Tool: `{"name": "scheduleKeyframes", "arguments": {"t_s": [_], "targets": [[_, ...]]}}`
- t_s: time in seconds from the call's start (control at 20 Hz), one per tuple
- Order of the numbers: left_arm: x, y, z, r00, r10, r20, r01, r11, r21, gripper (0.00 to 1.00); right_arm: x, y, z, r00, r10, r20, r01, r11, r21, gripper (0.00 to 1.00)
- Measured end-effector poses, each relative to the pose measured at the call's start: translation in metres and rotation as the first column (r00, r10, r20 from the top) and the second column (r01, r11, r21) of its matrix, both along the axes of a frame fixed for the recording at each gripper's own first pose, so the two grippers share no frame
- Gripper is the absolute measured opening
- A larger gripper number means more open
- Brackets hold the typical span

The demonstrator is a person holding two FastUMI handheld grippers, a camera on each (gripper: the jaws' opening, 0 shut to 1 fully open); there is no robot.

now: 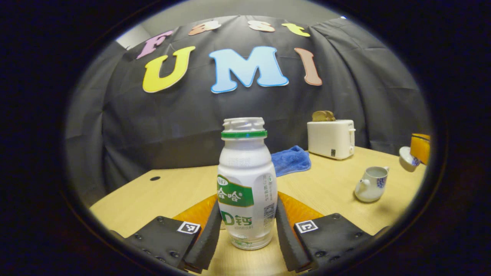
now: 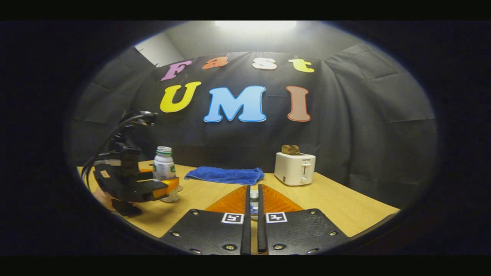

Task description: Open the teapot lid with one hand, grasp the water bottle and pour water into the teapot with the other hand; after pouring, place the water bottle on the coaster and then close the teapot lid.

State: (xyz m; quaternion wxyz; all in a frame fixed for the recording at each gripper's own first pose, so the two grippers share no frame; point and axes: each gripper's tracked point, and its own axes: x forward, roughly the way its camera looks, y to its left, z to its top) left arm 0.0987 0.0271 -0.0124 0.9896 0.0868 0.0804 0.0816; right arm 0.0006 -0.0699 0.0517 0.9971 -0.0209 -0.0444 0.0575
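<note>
A white water bottle [image 1: 245, 184] with a green band and no cap stands upright on the wooden table [image 1: 172, 188]. My left gripper [image 1: 247, 226] is shut on its lower body, one finger flat against each side. The right gripper view shows the same bottle [image 2: 163, 165] held by the left gripper [image 2: 165, 190] at the left. The white teapot [image 1: 370, 184] with blue pattern sits lidless at the right. Above and right of it, my right gripper [image 1: 414, 155] holds the teapot lid [image 1: 406, 158] in the air. In its own view the right gripper [image 2: 253, 191] is shut on the lid [image 2: 254, 201].
A blue cloth [image 1: 291, 160] lies at the back of the table. Beside it stands a white toaster [image 1: 330, 138] with bread in its slots. The table's left edge [image 1: 115, 199] is close to the bottle. I cannot tell whether a coaster lies under the bottle.
</note>
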Motion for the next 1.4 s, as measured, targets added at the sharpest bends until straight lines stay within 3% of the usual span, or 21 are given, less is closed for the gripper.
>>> {"name": "scheduleKeyframes", "arguments": {"t_s": [0.25, 0.45, 0.5, 0.55, 0.6, 0.8, 0.95, 1.0, 1.05, 1.1, 1.15, 1.35, 1.4], "targets": [[0.012, -0.037, 0.023, 0.998, -0.055, 0.004, 0.052, 0.967, 0.249, 0.79, -0.045, -0.010, -0.015, 1.000, 0.010, -0.020, -0.010, 1.000, 0.008, 0.07], [0.025, -0.063, 0.022, 0.997, -0.075, -0.035, 0.083, 0.889, 0.451, 0.79, -0.061, -0.027, -0.050, 0.995, -0.013, -0.099, 0.015, 1.000, 0.014, 0.07], [0.027, -0.070, 0.020, 0.995, -0.085, -0.043, 0.095, 0.872, 0.480, 0.70, -0.065, -0.031, -0.056, 0.994, -0.022, -0.107, 0.024, 1.000, 0.009, 0.07], [0.030, -0.077, 0.019, 0.994, -0.095, -0.052, 0.108, 0.858, 0.503, 0.80, -0.067, -0.037, -0.060, 0.993, -0.036, -0.110, 0.036, 0.999, -0.003, 0.07], [0.033, -0.080, 0.019, 0.993, -0.099, -0.060, 0.115, 0.839, 0.532, 0.80, -0.070, -0.041, -0.057, 0.994, -0.040, -0.100, 0.041, 0.999, 0.013, 0.07], [0.041, -0.090, 0.016, 0.989, -0.097, -0.108, 0.144, 0.732, 0.665, 0.80, -0.077, -0.055, -0.054, 0.994, -0.062, -0.091, 0.064, 0.998, 0.017, 0.07], [0.044, -0.099, 0.011, 0.984, -0.091, -0.153, 0.176, 0.628, 0.758, 0.80, -0.080, -0.063, -0.057, 0.993, -0.066, -0.101, 0.071, 0.997, 0.043, 0.07], [0.042, -0.105, 0.009, 0.980, -0.100, -0.174, 0.199, 0.595, 0.778, 0.75, -0.079, -0.066, -0.056, 0.993, -0.070, -0.100, 0.075, 0.996, 0.044, 0.07], [0.042, -0.110, 0.007, 0.976, -0.110, -0.190, 0.219, 0.563, 0.797, 0.80, -0.080, -0.068, -0.053, 0.993, -0.075, -0.096, 0.080, 0.996, 0.050, 0.00], [0.041, -0.115, 0.006, 0.973, -0.109, -0.203, 0.230, 0.529, 0.817, 0.80, -0.083, -0.071, -0.053, 0.993, -0.075, -0.092, 0.081, 0.995, 0.057, 0.00], [0.039, -0.118, 0.003, 0.971, -0.106, -0.213, 0.238, 0.497, 0.835, 0.70, -0.086, -0.072, -0.052, 0.993, -0.076, -0.090, 0.081, 0.995, 0.059, 0.23], [0.032, -0.129, 0.001, 0.967, -0.100, -0.236, 0.256, 0.397, 0.881, 0.80, -0.091, -0.077, -0.048, 0.993, -0.083, -0.080, 0.087, 0.995, 0.051, 0.23], [0.030, -0.131, 0.000, 0.964, -0.093, -0.251, 0.267, 0.375, 0.888, 0.75, -0.090, -0.076, -0.048, 0.993, -0.083, -0.082, 0.087, 0.995, 0.051, 0.23]]}}
